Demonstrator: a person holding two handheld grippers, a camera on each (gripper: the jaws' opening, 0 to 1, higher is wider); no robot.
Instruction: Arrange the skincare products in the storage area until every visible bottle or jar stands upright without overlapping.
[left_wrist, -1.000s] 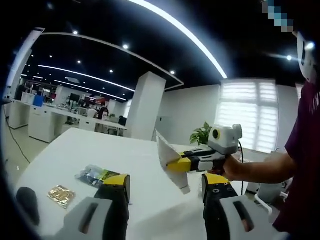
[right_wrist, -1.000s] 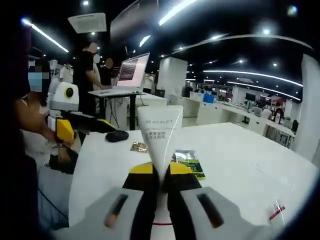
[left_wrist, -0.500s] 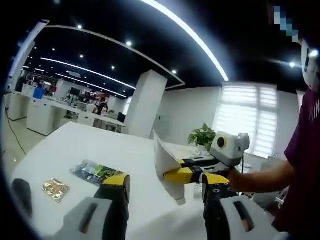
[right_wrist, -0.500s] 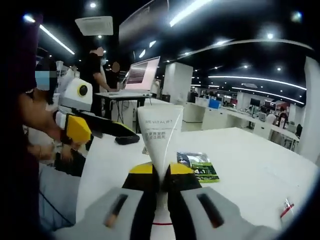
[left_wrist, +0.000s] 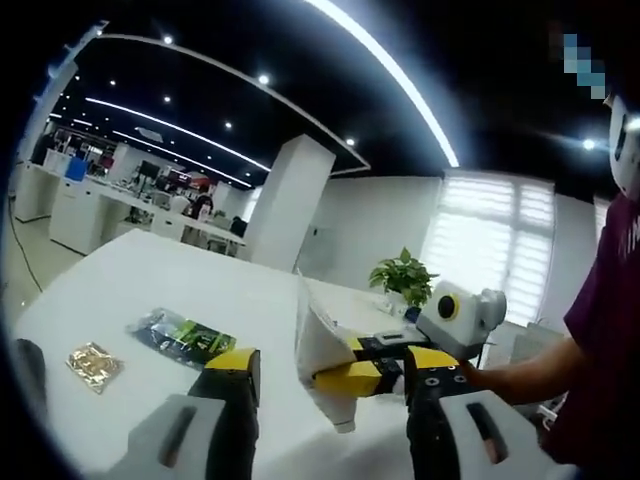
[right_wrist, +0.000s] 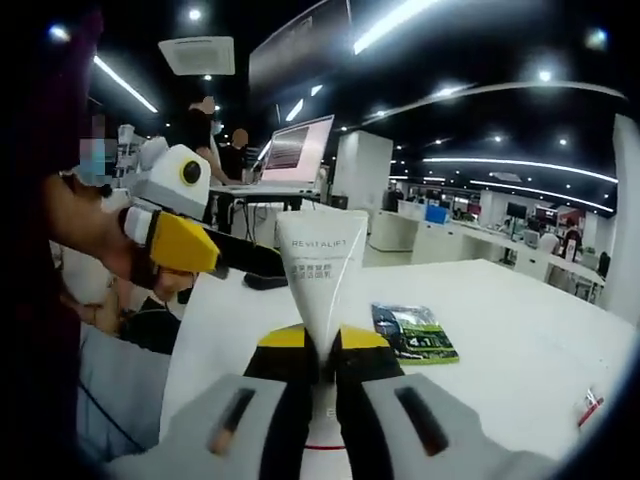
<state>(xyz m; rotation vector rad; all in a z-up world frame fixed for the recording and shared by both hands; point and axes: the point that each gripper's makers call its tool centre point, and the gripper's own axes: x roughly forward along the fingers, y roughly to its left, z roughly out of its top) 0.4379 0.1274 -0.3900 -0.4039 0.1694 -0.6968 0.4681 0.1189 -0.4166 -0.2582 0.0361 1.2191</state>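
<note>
- Since a second ago the two tongs have drawn closer; in the left gripper view the right tongs (left_wrist: 352, 377) and their white tube (left_wrist: 318, 345) now sit just ahead of the left tongs (left_wrist: 330, 395).
- Right tongs (right_wrist: 320, 345) are clamped on the tube (right_wrist: 322, 270), held in the air above the tabletop (right_wrist: 500, 330).
- Left tongs stand apart, holding nothing.
- Green sachet (right_wrist: 415, 333) and gold sachet (left_wrist: 93, 364) lie flat on the tabletop.
- Judging by this, the task is early: nothing stands upright yet.

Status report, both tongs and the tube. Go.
Right tongs shut on white tube, held above the table. Left tongs open, empty. Green packet and gold sachet lie flat on the table, apart.
</note>
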